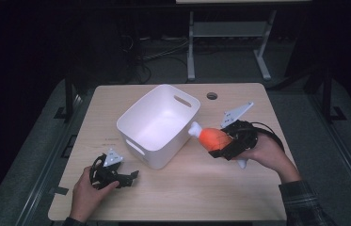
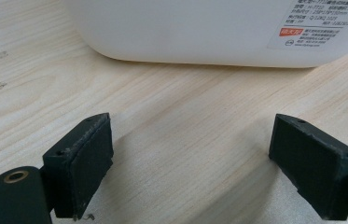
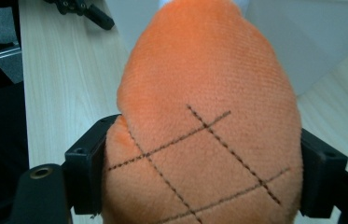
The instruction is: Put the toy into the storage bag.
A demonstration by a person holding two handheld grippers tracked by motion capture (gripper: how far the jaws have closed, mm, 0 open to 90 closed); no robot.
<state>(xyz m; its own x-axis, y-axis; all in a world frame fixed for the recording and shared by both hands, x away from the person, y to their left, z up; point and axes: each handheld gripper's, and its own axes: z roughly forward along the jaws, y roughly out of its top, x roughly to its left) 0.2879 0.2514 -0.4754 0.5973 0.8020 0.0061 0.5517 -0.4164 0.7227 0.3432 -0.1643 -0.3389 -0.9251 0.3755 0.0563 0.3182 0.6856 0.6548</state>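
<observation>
An orange plush toy (image 1: 213, 137) with dark stitched criss-cross lines and a white tip is clamped in my right gripper (image 1: 225, 141), lifted just right of the white bin (image 1: 158, 124). Up close, the orange plush toy (image 3: 209, 121) bulges between the two black pads (image 3: 85, 172), which press into its sides. My left gripper (image 1: 127, 176) lies low on the table in front of the bin's near corner, held by a hand. Its fingers (image 2: 80, 163) stand wide apart with only bare wood between them, facing the bin's white wall (image 2: 199, 32).
The white bin has handle slots and a printed label (image 2: 311, 23) on its near wall. The wooden table (image 1: 187, 188) has a round cable hole (image 1: 211, 95) near its far edge. Beyond the table, on the dark floor, stand a grey desk frame (image 1: 225, 37) and cables.
</observation>
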